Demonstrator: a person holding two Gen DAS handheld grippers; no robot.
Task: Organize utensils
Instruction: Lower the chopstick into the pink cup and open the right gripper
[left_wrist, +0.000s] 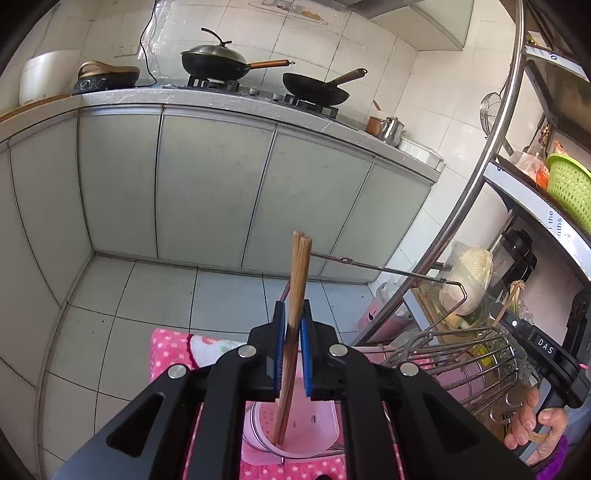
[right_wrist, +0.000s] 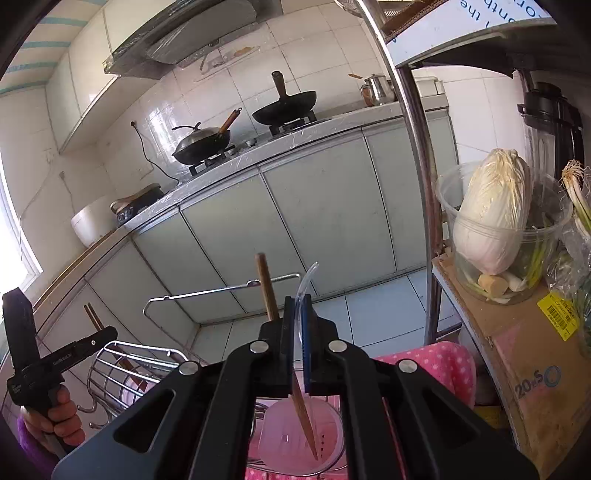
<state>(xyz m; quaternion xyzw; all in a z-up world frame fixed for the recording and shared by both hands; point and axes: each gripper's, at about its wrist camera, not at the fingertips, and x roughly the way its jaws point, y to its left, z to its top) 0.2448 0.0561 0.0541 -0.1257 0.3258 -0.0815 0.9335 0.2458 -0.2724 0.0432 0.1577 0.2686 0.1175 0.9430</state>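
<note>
Here left gripper (left_wrist: 293, 314) clamps chopsticks (left_wrist: 297, 273) over pink holder (left_wrist: 295, 428).

Chopstick (right_wrist: 306, 421) midsection hidden behind jaws; shelf label (left_wrist: 554, 221) text cut off, unreadable.

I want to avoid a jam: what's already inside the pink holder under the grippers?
Only chopstick tips reach into the pink holder; its slotted bottom looks bare. Both grippers hide the near rim.

The left claw (left_wrist: 293, 317) grips wooden chopsticks (left_wrist: 295, 295) above a pink holder (left_wrist: 295, 432).
</note>
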